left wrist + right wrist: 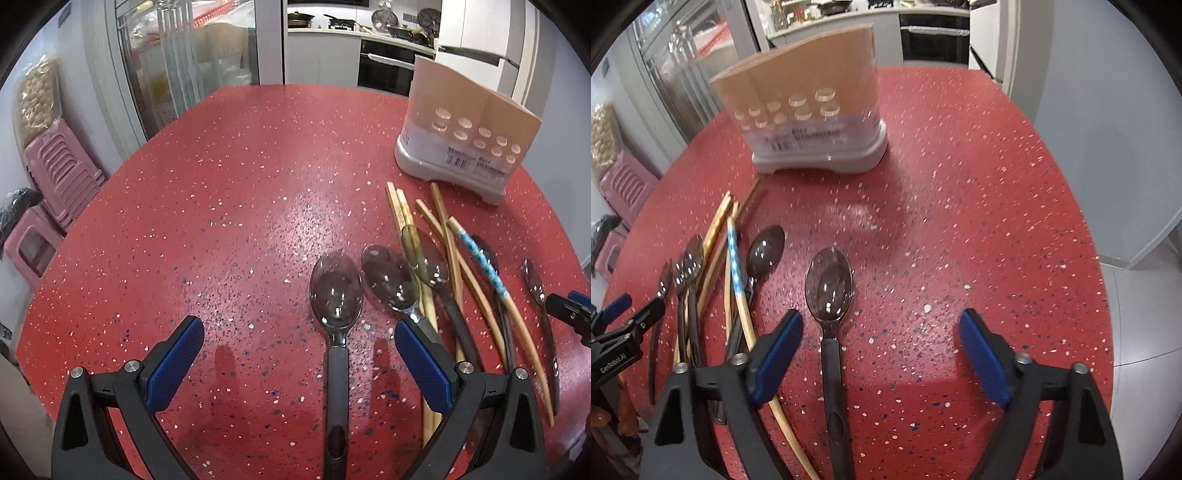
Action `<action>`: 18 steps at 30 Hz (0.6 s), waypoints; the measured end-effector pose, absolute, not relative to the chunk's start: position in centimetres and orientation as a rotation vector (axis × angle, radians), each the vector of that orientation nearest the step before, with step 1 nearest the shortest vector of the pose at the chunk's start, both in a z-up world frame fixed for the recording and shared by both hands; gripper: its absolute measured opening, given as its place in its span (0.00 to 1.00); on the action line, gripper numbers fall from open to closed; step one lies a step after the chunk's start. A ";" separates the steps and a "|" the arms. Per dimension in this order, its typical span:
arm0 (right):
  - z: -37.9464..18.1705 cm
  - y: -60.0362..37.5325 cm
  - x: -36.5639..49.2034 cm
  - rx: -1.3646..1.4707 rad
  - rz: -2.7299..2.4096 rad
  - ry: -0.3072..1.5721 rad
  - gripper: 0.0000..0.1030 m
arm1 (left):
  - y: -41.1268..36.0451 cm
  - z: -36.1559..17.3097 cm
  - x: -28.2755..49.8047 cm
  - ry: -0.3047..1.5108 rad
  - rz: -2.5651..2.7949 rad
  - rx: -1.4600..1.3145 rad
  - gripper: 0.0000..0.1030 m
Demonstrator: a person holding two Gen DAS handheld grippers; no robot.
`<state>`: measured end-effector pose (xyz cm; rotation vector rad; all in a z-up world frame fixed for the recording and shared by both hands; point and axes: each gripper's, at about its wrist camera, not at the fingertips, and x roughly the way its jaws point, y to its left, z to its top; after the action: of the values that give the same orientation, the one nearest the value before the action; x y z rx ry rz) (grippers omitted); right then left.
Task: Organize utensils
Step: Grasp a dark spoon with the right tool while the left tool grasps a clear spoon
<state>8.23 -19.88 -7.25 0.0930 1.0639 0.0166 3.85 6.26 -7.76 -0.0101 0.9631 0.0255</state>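
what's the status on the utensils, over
Left gripper and right gripper open, each over a spoon. Holder empty-looking. Chopsticks tangled with spoons.

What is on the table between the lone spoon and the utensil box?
Nothing. In the right wrist view, the red table is bare between the lone spoon and the utensil holder. The chopsticks lie off to the left.

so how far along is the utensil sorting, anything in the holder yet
Nothing looks done: the utensil holder shows no utensils inside. Neither gripper holds anything; the left gripper and right gripper are both open, each with a dark spoon lying between its fingers on the red table. Left: all the spoons and the chopsticks.
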 end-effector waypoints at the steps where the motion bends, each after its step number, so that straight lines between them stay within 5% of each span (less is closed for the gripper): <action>1: -7.6 -19.6 8.4 0.085 0.022 1.079 0.74 | 6.2 -7.9 3.9 0.971 0.022 -0.003 1.00; 13: -7.9 -17.5 8.8 -0.065 0.048 1.134 0.64 | 6.3 -8.7 5.7 1.050 -0.065 0.016 1.00; 16: -7.6 -16.8 8.9 -0.073 0.078 1.150 0.50 | 5.3 -8.4 6.1 1.059 -0.106 0.034 0.88; 18: -7.4 -16.2 8.8 -0.086 0.103 1.158 0.29 | 4.6 -8.1 6.3 1.059 -0.134 0.048 0.66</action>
<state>8.82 -16.19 -7.36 -0.0863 1.1576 0.1030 6.27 4.55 -8.08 0.0480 1.0586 -0.1343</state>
